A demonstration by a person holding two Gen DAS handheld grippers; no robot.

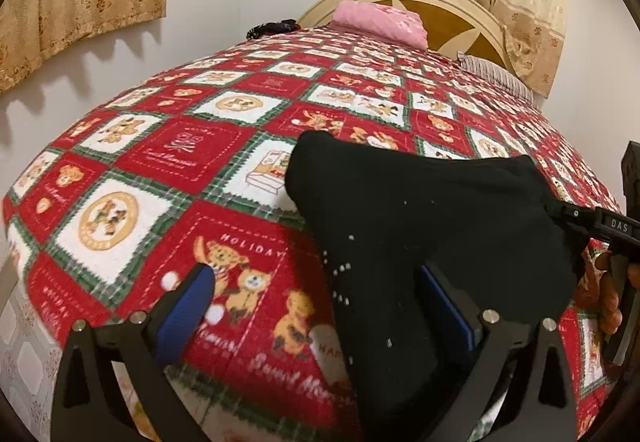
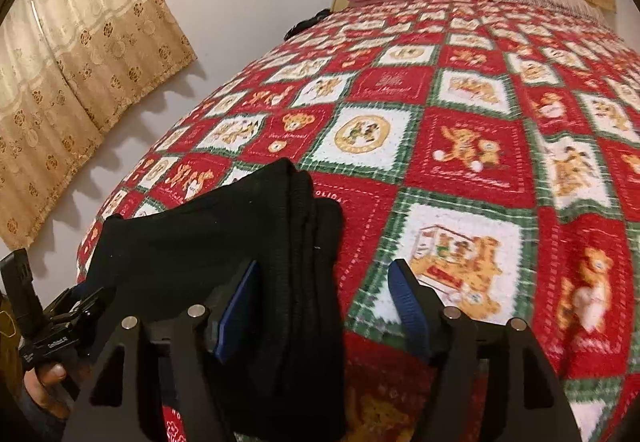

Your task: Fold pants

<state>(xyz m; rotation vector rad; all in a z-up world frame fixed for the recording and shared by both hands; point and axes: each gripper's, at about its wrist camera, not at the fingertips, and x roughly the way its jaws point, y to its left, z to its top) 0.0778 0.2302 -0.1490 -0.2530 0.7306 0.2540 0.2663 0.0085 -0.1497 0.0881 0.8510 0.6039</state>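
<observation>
Two claws are seen over a bed [image 1: 168, 146] spread with a red, white and green teddy-bear blanket, on which the black pants [image 1: 420, 226] lie folded into a thick bundle near the front edge. Stacked fold edges are shown in the right wrist view. At the far end, a pink folded cloth [image 1: 380, 20] is set against the headboard, well apart from the work. The left claw [image 1: 316, 306] is spread wide, one blue pad over bare blanket and the other at the bundle's side, nothing being pinched. The right claw [image 2: 320, 306] is likewise parted, with the layered edge between its pads but not clamped. The step in hand is judged to be the release. It would be done well if both claws were drawn straight back, so that no layer is snagged and the stack is left squared.
</observation>
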